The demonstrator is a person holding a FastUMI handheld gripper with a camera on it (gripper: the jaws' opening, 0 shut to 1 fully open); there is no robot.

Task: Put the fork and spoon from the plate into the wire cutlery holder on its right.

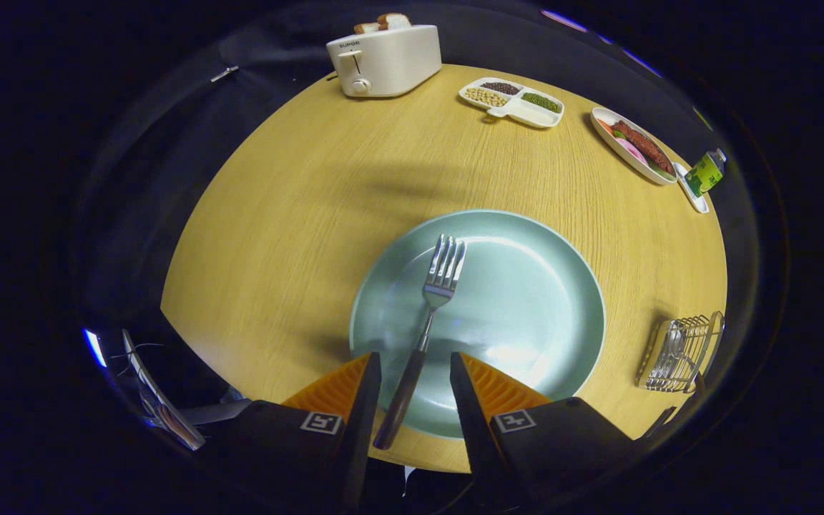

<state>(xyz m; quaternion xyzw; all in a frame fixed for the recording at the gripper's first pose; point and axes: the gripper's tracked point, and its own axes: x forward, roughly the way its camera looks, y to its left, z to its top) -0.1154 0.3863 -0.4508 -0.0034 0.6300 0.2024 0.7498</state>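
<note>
Gripper view: the claw (415, 386) is held released above the near rim of the plate (526, 300), its 2 fingers spread to either side of the fork (423, 336) handle without touching it. The fork is laid on the plate, tines pointed away, handle overhanging the near rim. To the right of the plate, the wire cutlery holder (680, 354) is seen on the worktop (276, 236), with the spoon (672, 343) apparently lying in it. Beyond the plate, a toaster (383, 61) is placed.

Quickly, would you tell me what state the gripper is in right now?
Gripper: open, fingers either side of the fork handle on the plate, not pressing it.
</note>
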